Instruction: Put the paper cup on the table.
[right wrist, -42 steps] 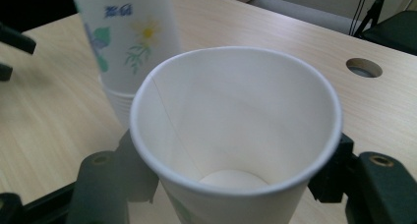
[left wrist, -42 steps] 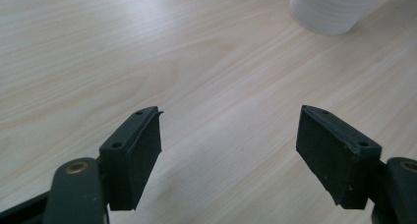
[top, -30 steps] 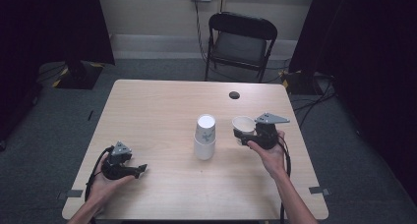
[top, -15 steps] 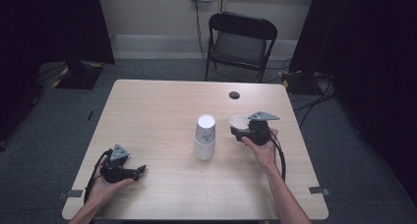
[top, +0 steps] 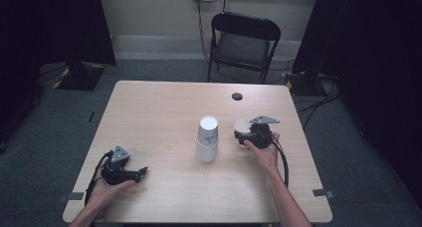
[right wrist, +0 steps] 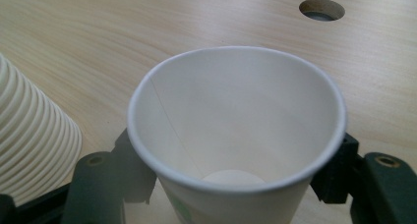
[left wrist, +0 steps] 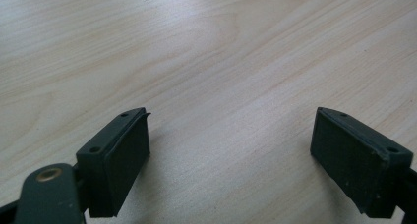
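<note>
right hand-held gripper (top: pixel 245 133): single paper cup (right wrist: pixel 236 130) pinched by its wall, held upright just beside the cup stack (top: pixel 207 139), apparently for separate placement | left hand-held gripper (top: pixel 141 172): jaws spread, rested idle on the table (top: pixel 159 117)

No legible text, brand, number or sign anywhere in these views.

Single paper cup (right wrist: pixel 236 135), held between the right gripper's jaws: a patch of green and tan print sits low on its outer wall at the bottom edge of the right gripper view, cut off; possibly a logo, no letters can be made out.

Stack of cups (top: pixel 207 138): faint greyish marks on the side wall in the high view, too small to read.

Table (top: pixel 149 117): bare wood grain, no label seen.
</note>
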Tool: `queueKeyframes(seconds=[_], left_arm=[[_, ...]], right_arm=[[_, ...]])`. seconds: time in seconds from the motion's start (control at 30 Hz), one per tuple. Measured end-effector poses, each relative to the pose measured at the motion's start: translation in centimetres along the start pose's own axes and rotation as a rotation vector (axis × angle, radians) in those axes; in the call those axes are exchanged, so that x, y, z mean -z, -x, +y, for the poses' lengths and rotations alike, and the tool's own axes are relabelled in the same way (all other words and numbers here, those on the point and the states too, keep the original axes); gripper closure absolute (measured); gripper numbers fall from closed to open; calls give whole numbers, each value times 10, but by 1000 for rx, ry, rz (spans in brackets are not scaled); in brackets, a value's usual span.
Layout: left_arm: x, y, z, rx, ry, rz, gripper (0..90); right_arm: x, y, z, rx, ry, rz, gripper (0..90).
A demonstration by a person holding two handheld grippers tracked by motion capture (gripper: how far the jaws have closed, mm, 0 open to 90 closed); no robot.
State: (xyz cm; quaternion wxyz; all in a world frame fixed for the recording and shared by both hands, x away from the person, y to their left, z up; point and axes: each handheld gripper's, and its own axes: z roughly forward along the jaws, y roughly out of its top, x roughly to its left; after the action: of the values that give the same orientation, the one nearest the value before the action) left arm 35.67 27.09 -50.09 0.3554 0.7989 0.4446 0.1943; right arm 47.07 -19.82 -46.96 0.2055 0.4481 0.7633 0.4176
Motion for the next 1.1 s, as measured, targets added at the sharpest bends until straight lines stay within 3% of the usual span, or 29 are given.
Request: queueKeyframes(seconds=[0.2,0.57,0.77,1.1], left_arm=[[0,0,0,1,-1,-6,144],[-1,-1,1,-8,-2,-7,138],[-1,-2,1,-10,-3,-10,135],[-1,-1,1,-10,-4,-5,131]], right_arm=[[2,-3,-2,16,-3,-9,321],[8,-3,-9,-23,-13,5,273],[8,-2,-12,-40,-19,30,154],[21,-1,-13,-37,-6,28,149]])
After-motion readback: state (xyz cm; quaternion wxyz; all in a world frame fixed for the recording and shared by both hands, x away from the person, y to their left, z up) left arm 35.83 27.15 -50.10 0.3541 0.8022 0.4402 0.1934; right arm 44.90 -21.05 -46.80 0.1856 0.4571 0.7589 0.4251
